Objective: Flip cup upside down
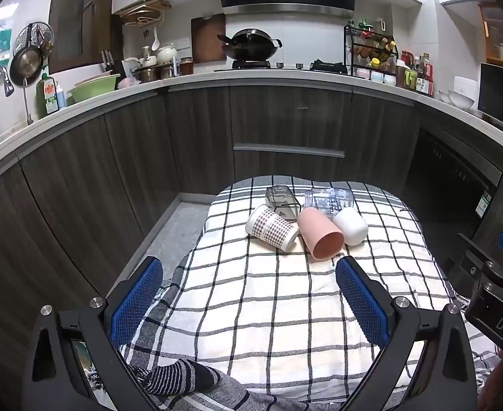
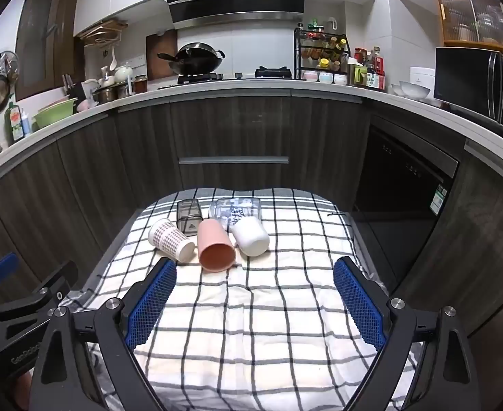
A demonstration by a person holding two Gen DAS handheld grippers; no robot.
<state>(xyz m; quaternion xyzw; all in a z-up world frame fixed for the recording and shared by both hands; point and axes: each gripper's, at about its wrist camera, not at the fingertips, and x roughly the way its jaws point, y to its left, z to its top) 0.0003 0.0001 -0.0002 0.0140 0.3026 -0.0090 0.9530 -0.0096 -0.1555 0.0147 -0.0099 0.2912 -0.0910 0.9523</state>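
Five cups lie toppled mid-surface on checked cloth [image 2: 251, 308]; pink plastic cup [image 2: 215, 248] nearest, mouth facing cameras. Left hand-held gripper [image 1: 249, 303] and right hand-held gripper [image 2: 255, 303] spread, empty, short of cluster, presumably lining up.

Left wrist view: looks forward and down between its own open blue pads [image 1: 138, 303], from the near left edge of the checked cloth [image 1: 285, 308], toward the kitchen counter [image 1: 196, 80].
Right wrist view: same forward, downward look from the near right, closer to the microwave [image 2: 481, 85].
Nearness: both sit low over the cloth, well back from the cups [image 1: 320, 233].
Shared: cloth, cups [image 2: 217, 245], counter, wok [image 2: 200, 56]; each view catches the other gripper at its edge.
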